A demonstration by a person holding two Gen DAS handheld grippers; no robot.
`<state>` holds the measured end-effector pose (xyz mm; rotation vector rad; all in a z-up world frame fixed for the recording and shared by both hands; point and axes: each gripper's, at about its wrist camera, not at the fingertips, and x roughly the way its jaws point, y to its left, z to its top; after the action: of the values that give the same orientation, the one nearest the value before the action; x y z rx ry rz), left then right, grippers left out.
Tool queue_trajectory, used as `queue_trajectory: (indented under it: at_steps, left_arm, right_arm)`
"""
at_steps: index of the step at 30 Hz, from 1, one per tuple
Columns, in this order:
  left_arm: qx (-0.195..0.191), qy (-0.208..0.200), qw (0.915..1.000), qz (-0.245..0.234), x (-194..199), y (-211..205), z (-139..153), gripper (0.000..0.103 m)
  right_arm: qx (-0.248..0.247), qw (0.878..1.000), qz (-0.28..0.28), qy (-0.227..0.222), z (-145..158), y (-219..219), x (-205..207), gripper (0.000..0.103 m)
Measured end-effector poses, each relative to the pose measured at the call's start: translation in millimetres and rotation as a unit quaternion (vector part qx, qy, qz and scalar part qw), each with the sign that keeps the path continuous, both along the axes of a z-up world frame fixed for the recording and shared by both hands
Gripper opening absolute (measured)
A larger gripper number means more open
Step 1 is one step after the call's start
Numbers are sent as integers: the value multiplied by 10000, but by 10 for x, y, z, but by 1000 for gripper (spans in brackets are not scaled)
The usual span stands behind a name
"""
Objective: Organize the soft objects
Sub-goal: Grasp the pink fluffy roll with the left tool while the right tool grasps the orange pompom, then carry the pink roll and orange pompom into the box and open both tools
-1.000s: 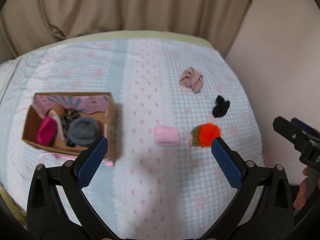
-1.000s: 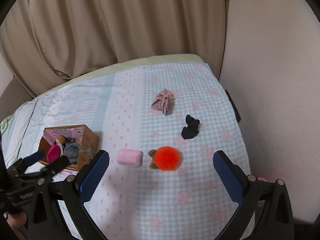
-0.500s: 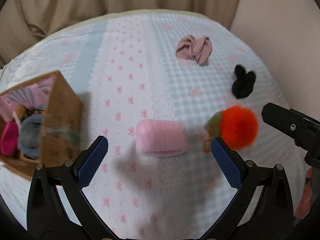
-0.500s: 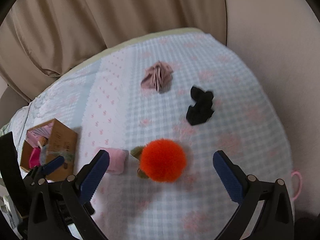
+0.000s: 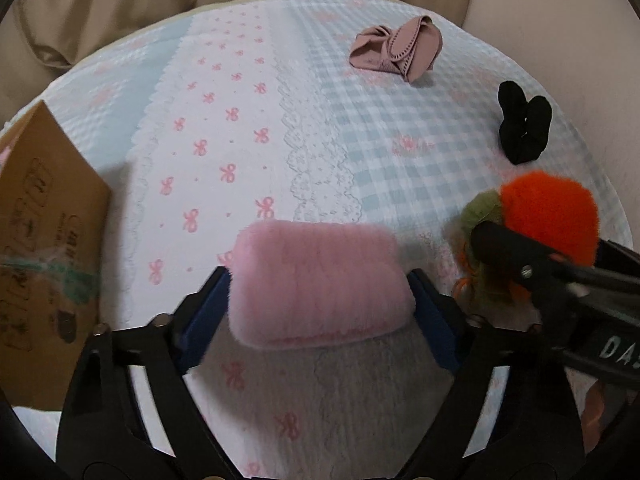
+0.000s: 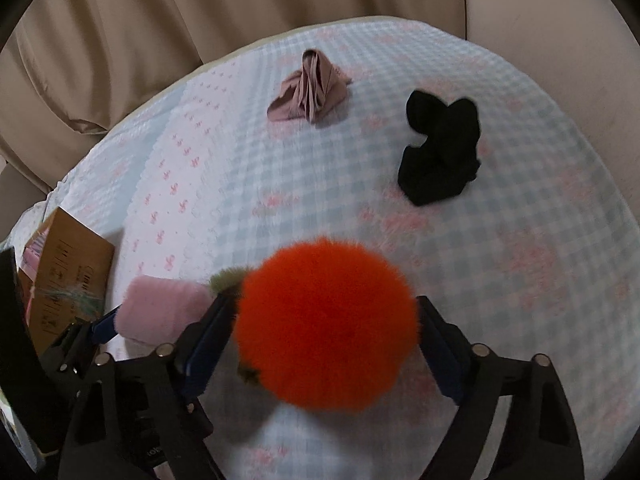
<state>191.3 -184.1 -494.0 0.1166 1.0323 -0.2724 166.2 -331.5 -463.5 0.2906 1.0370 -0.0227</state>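
Left wrist view: the left gripper (image 5: 320,304) has its blue pads on both ends of the pink fluffy pad (image 5: 320,284), so it grips it on the bedspread (image 5: 248,128). To its left stands the cardboard box (image 5: 44,248). To its right is the orange pompom (image 5: 552,216), with the right gripper reaching around it. Far ahead lie the beige cloth (image 5: 396,48) and the black scrunchie (image 5: 524,128).

Right wrist view: the right gripper (image 6: 324,344) is narrowed around the orange pompom (image 6: 328,328), both pads at its fur. To its left are the pink fluffy pad (image 6: 160,308) and the cardboard box (image 6: 68,276).
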Motion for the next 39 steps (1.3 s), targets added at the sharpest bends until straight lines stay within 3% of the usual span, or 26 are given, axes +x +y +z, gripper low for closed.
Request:
queue_trajectory:
  at_steps: [1, 3, 7, 13, 19, 28, 34, 39]
  left_arm:
    - [-3, 20, 10000, -10, 17, -10, -27, 74]
    - [-24, 69, 10000, -33, 42, -29, -62, 71]
    - [-66, 52, 9999, -93, 68, -50, -45, 58]
    - [-88, 46, 9998, -150, 87, -57, 21, 45]
    - [-199, 25, 9997, -169, 110, -18, 117, 36]
    - [-286, -42, 9995, -117, 55, -10, 361, 36]
    - [-351, -178, 9992, -19, -30, 41, 807, 36]
    - [-471, -371, 9981, 137, -145, 147, 1383, 36]
  right_arm:
    - [4, 10000, -16, 7, -31, 4, 4, 82]
    - [-36, 10000, -44, -5, -54, 16, 11, 78]
    - [-180, 9998, -3, -41, -55, 37, 26, 58]
    - [-100, 9999, -17, -64, -38, 34, 49, 38]
    - [-113, 9998, -33, -136, 35, 47, 29, 37]
    - [-159, 9993, -68, -330, 373, 30, -32, 37]
    - [-229, 9983, -50, -529, 900, 64, -154, 37]
    - [-323, 9966, 43, -753, 1477, 182, -285, 37]
